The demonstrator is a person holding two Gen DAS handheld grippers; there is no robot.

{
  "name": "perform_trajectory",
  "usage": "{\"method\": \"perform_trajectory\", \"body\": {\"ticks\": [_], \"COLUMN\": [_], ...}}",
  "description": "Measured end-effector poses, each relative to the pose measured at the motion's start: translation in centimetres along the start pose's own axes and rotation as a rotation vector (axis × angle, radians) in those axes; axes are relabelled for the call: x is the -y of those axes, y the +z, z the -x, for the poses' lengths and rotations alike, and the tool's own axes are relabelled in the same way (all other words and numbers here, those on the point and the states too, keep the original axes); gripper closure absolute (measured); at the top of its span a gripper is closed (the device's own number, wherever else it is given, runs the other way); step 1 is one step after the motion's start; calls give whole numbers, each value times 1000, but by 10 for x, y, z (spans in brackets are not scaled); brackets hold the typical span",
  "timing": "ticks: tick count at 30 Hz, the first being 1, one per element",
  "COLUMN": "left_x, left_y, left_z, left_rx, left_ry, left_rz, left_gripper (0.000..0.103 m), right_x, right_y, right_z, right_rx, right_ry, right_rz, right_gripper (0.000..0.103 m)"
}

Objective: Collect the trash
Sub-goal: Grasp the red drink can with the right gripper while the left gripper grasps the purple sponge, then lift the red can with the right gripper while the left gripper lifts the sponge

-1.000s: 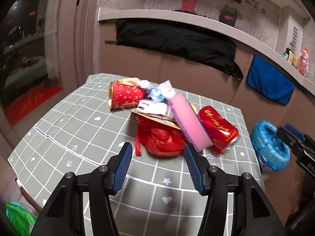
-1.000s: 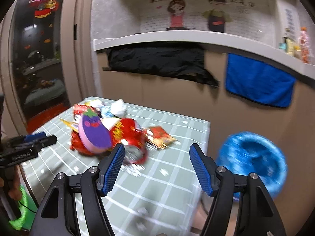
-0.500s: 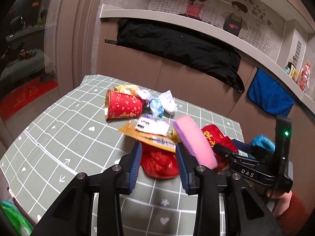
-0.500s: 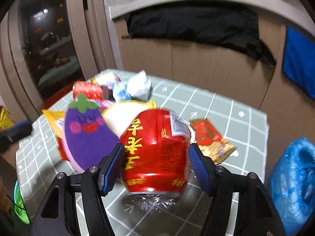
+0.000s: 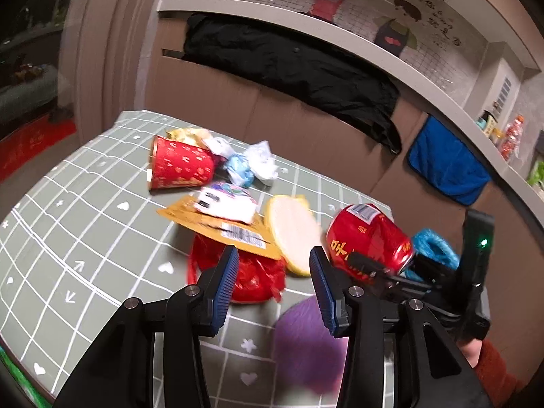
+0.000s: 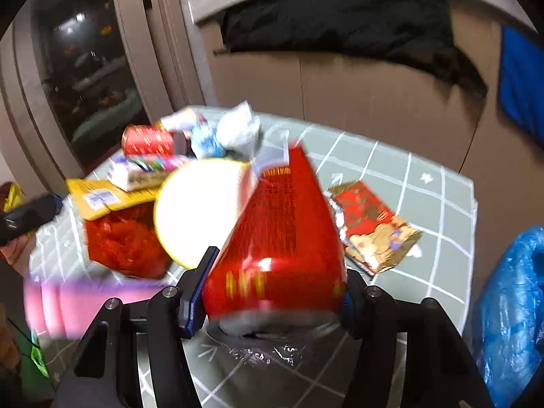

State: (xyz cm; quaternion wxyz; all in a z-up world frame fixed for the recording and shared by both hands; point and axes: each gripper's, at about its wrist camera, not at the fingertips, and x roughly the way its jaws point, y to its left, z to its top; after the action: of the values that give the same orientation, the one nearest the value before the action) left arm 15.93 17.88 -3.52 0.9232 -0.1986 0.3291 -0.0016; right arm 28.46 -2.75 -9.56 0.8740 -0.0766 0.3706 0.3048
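A heap of trash lies on the green checked table (image 5: 85,238): a red paper cup (image 5: 180,166), crumpled tissues (image 5: 261,159), a yellow packet (image 5: 217,224), a red plastic bag (image 5: 251,272), a round yellow-rimmed pad (image 5: 292,234). My right gripper (image 6: 272,299) is shut on a red can (image 6: 282,238) and holds it tilted off the table; the can also shows in the left wrist view (image 5: 370,234). My left gripper (image 5: 272,278) is open and empty, just in front of the red bag. A purple and pink sponge (image 5: 306,340) lies blurred below it.
A blue-lined trash bin (image 6: 510,306) stands off the table's right edge. A red and gold snack wrapper (image 6: 374,227) lies near that edge. A black cloth (image 5: 289,64) and a blue towel (image 5: 445,163) hang on the wall behind.
My right gripper has closed on the red can and lifted it. The purple sponge has fallen forward off the pile. My left gripper has moved closer to the red bag.
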Motion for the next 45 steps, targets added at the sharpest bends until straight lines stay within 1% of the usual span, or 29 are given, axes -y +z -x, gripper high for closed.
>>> {"method": "perform_trajectory", "body": {"ticks": [2, 3, 4, 6, 9, 12, 17, 19, 20, 22, 23, 25, 26, 27, 29, 31, 34, 37, 40, 42, 43, 45], "left_x": [2, 4, 6, 7, 9, 13, 34, 40, 41, 39, 37, 30, 26, 23, 21, 25, 36, 45, 48, 50, 53, 58], "left_y": [-5, -8, -12, -19, -31, -47, -75, -82, -85, -86, -86, -85, -85, -86, -87, -89, -93, -97, -97, -96, -97, -97], "left_z": [3, 5, 7, 9, 11, 13, 8, 1, -3, -10, -14, -22, -26, -29, -31, -30, -26, -24, -24, -23, -23, -18], "left_rx": [-5, -5, -7, -16, -52, -94, -174, -203, -214, -211, -213, -246, -278, -289, -323, -341, -367, -357, -363, -364, -356, -323], "left_ry": [-23, -27, -26, -17, -13, -53, -125, -133, -118, -70, -70, -102, -133, -154, -187, -199, -223, -190, -152, -139, -132, -116], "left_rz": [-12, -21, -36, -61, -86, -109, -204, -218, -214, -190, -176, -123, -86, -53, -18, -28, -78, -115, -88, -91, -105, -134], "left_gripper": [58, 58, 58, 58, 58, 58, 58, 58, 58, 58, 57, 55, 54, 53, 51, 50, 50, 50, 50, 53, 56, 62], "right_x": [-1, -2, -2, 0, 1, 0, 1, 2, 3, 5, 6, 6, 7, 8, 10, 13, 18, 23, 25, 25, 25, 24], "right_y": [-1, -3, -3, -7, -16, -26, -44, -45, -47, -50, -52, -58, -61, -64, -70, -76, -83, -90, -95, -98, -99, -99], "right_z": [14, 27, 27, 39, 57, 77, 114, 118, 122, 130, 134, 139, 141, 143, 145, 149, 155, 160, 165, 170, 171, 177], "right_rx": [24, 41, 41, 49, 64, 86, 137, 139, 140, 143, 145, 149, 149, 149, 143, 146, 150, 150, 153, 160, 164, 175], "right_ry": [-12, -33, -33, -40, -53, -66, -91, -92, -93, -89, -88, -90, -91, -91, -91, -95, -107, -109, -115, -119, -120, -126], "right_rz": [11, 21, 21, 6, -11, -9, -19, -21, -23, -28, -31, -36, -40, -46, -58, -72, -93, -117, -133, -135, -134, -129], "right_gripper": [46, 46, 46, 46, 46, 46, 46, 46, 46, 46, 46, 46, 46, 46, 46, 46, 46, 46, 46, 46, 46, 46]}}
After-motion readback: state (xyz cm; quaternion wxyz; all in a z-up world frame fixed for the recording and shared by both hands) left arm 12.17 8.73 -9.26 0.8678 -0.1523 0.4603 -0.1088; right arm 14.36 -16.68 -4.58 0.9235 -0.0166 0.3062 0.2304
